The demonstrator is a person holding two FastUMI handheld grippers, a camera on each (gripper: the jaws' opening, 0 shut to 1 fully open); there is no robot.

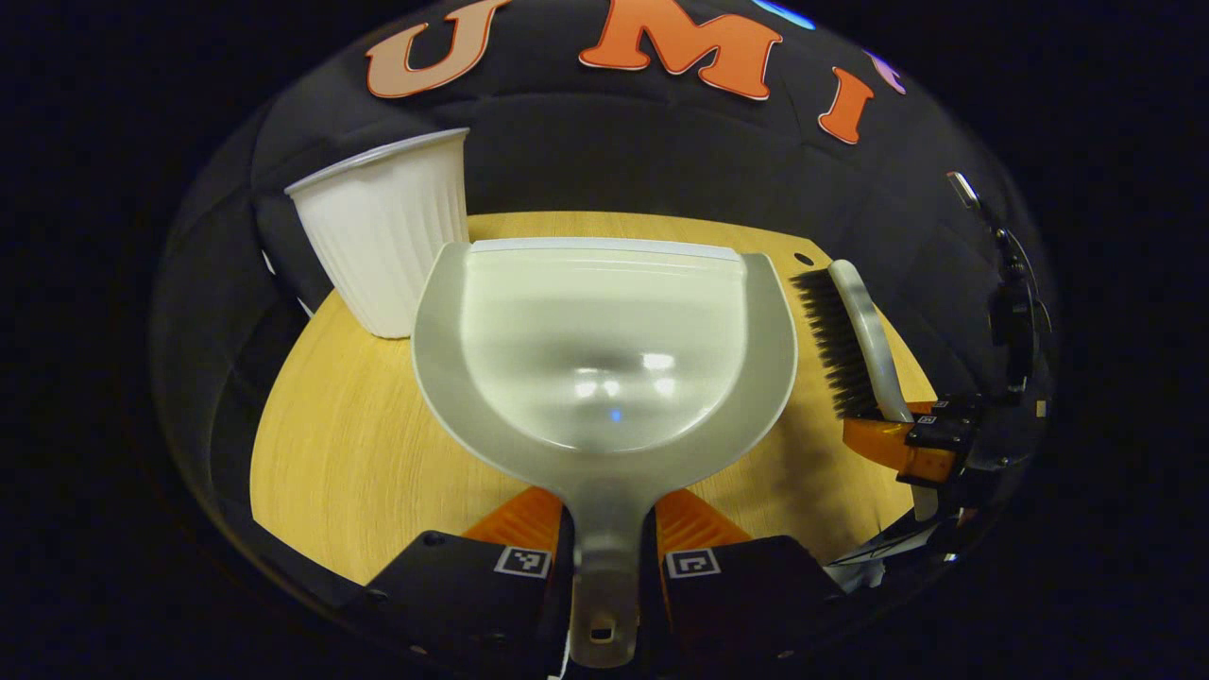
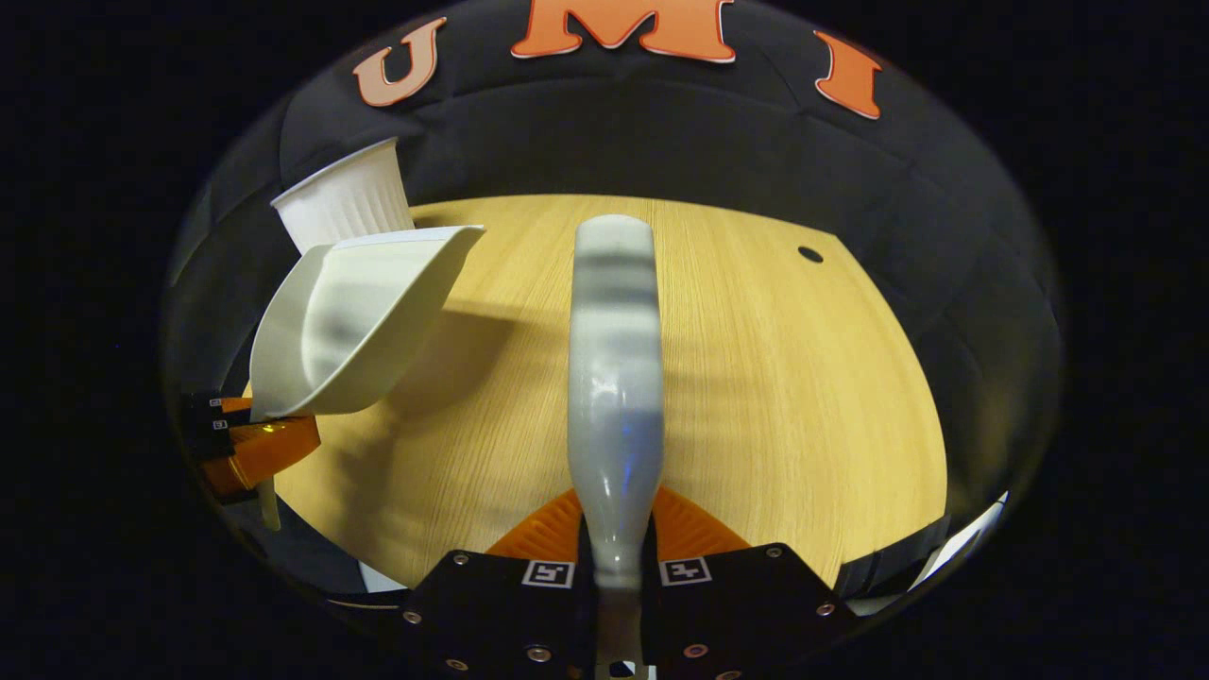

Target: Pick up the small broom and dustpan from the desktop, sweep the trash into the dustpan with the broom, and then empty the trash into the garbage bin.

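A pale translucent dustpan (image 1: 604,359) fills the middle of the left gripper view, its handle clamped between the fingers of my left gripper (image 1: 604,529). The pan looks empty and is held above the wooden desktop (image 1: 359,453). The small broom (image 1: 855,340), grey back and black bristles, is at the right, held by my right gripper (image 1: 921,444). In the right gripper view the broom's back (image 2: 614,378) runs forward from my right gripper (image 2: 616,529), which is shut on its handle. At the left of that view, the dustpan (image 2: 349,321) is raised in my left gripper (image 2: 250,444).
A white ribbed garbage bin (image 1: 387,227) stands at the desktop's far left corner, just behind the dustpan; it appears as the bin (image 2: 345,203) in the right gripper view. A small round hole (image 2: 809,254) is in the desktop at the far right.
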